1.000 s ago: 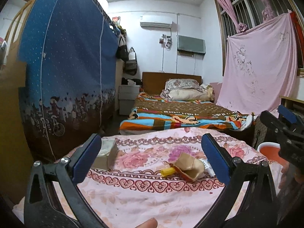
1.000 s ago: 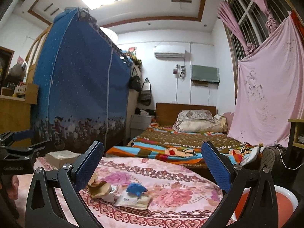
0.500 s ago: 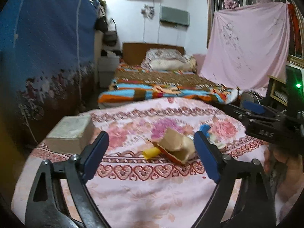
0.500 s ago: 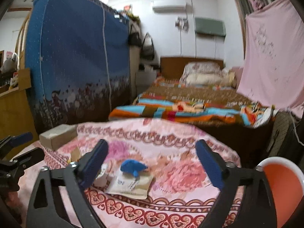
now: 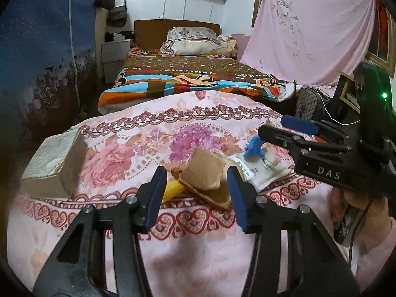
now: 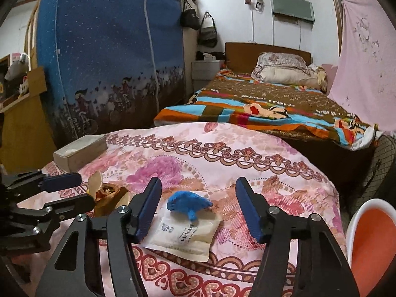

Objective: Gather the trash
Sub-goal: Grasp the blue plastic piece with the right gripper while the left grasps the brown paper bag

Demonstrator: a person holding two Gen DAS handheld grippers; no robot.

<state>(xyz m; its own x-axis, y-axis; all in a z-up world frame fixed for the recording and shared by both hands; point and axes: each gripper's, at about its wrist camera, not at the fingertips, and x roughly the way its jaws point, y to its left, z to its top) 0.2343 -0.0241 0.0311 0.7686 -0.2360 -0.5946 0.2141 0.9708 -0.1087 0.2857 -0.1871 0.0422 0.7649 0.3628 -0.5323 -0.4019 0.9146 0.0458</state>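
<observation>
A: Left wrist view: the left hand-held gripper has just been closing; its jaws stand fairly narrow around a torn brown cardboard piece and a yellow scrap near the tabletop's front edge, pads not pressing.

B: And the right hand-held gripper?

A: Also closing, medium wide, empty, either side of a blue crumpled scrap on a white packet. "DAS" reads on its body; the packet's print is too small. Only the right wrist view shows the orange bin.

A home bedroom: a made bed with pillows, a fabric wardrobe, handbags hanging on the wall.
</observation>
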